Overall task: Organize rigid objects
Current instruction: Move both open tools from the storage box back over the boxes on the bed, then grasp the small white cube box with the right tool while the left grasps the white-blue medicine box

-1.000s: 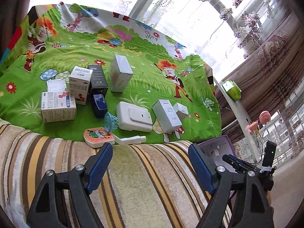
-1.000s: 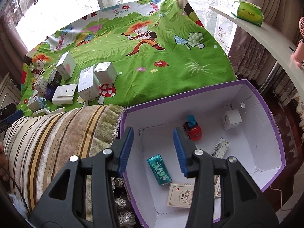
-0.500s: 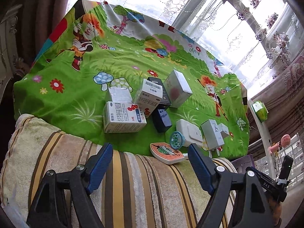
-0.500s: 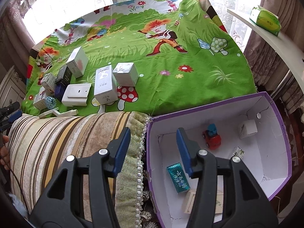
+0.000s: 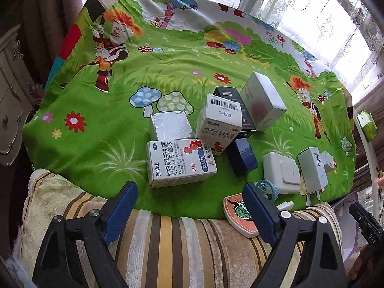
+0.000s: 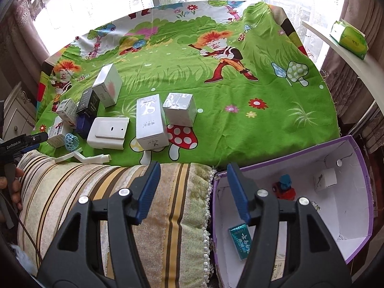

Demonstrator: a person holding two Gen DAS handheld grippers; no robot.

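Several small boxes lie on the green cartoon cloth [image 5: 168, 72]. Nearest my left gripper [image 5: 189, 196] is a white medicine box [image 5: 180, 163], just beyond the fingertips; the jaws are opening and nothing is between them. Around it sit a silver box [image 5: 170, 126], a barcode box [image 5: 219, 120], a dark blue box [image 5: 242, 159] and an orange badge [image 5: 240, 213]. My right gripper [image 6: 193, 175] hovers over the striped cushion [image 6: 144, 216] beside the purple box [image 6: 360, 192], its jaws opening and empty. Ahead of it stand a tall white box [image 6: 151, 122] and a silver cube [image 6: 181, 110].
Inside the purple box are a red toy car [image 6: 284, 188], a white cube [image 6: 326, 177] and a teal packet [image 6: 240, 240]. A white switch [image 6: 108, 132] and a teal mesh ball [image 6: 72, 140] lie near the cushion edge. A green tissue pack [image 6: 350, 39] sits on the white shelf.
The left gripper swung left and tilted down toward the medicine box, opening wider. The right gripper moved left from over the purple box to the cushion edge while its jaws spread.
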